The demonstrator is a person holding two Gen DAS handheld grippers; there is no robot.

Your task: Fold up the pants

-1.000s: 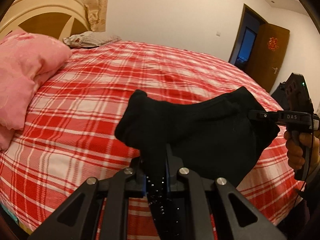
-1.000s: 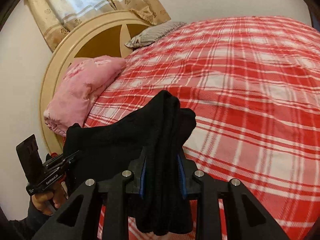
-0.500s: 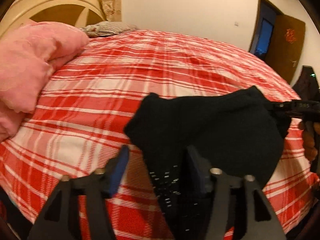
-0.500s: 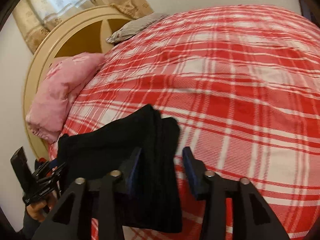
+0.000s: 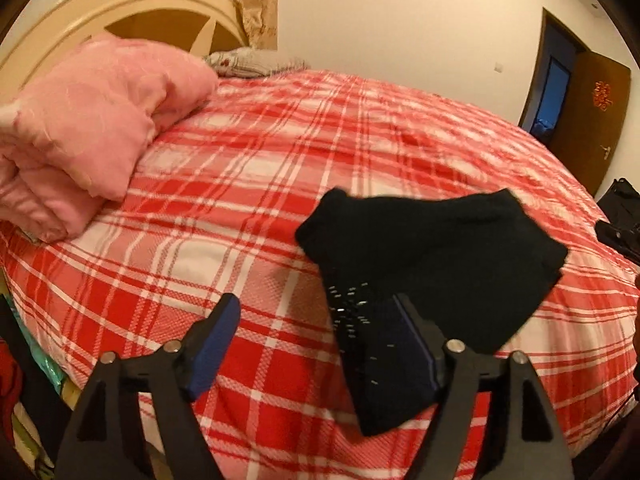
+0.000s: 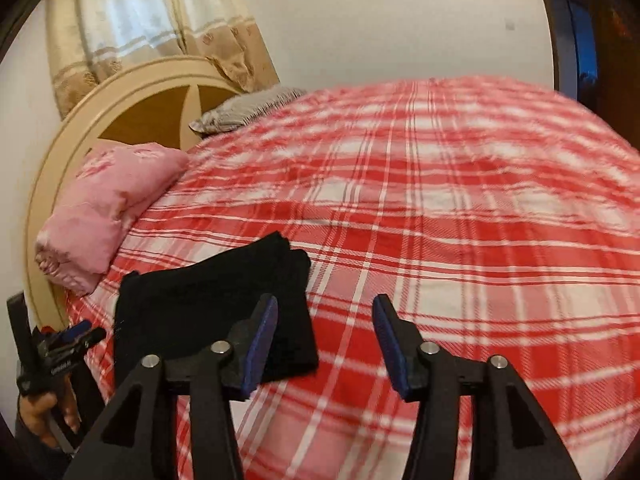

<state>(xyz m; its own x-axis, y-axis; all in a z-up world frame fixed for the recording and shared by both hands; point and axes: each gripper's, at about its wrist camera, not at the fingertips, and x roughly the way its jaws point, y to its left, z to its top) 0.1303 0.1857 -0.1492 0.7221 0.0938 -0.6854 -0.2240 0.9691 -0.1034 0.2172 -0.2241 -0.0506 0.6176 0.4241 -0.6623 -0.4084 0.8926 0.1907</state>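
Both tongs, pinching the pants (image 5: 436,248) a second ago, now spread: left tongs (image 5: 316,344), right tongs (image 6: 324,340). Pants released, lying folded on bed (image 6: 460,240) near its edge. Fold looks finished.

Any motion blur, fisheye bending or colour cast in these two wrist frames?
Right wrist view: the plaid bedspread smears toward the far right, while the gripper fingers stay crisp. Left wrist view: sharper overall, the black pants only slightly soft at their edges. Both: strong barrel bulge, dark corner vignette, warm yellowish indoor light.
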